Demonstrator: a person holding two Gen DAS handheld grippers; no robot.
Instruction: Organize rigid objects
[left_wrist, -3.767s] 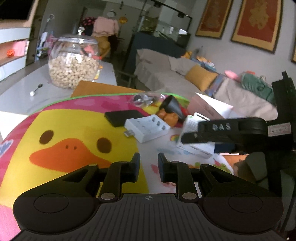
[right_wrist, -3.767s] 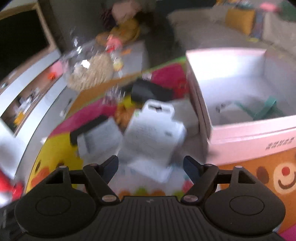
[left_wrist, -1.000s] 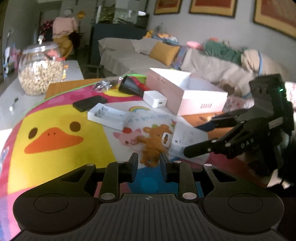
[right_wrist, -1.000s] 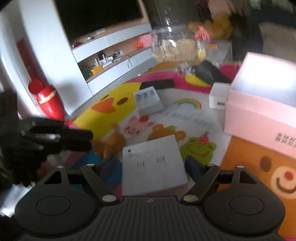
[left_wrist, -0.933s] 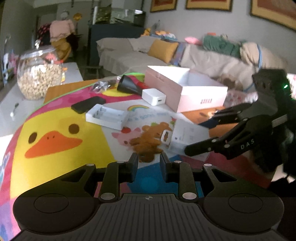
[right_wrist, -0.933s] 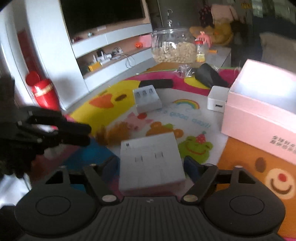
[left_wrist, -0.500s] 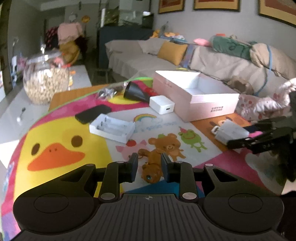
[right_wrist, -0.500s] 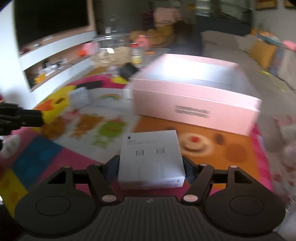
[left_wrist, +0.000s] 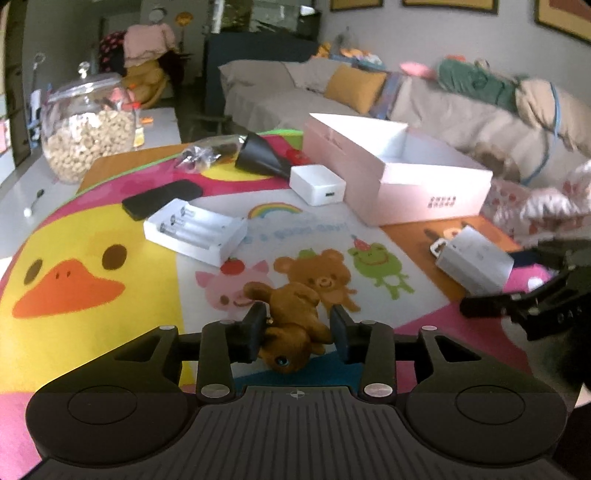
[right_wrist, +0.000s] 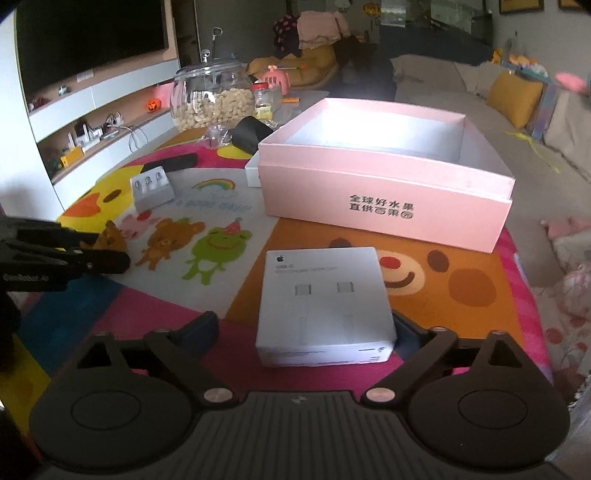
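White cable box (right_wrist: 325, 306) rests on the mat, released — right gripper (right_wrist: 306, 328) jaws just spread wide. Left gripper (left_wrist: 297, 332), jaws just widening, straddles the brown toy (left_wrist: 295, 325) without pinching. Pink box (right_wrist: 388, 184) appears empty; sorting looks barely begun.

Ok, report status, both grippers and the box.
Right gripper open, white cable box released on mat. Left gripper open around brown toy. Pink box unobstructed.
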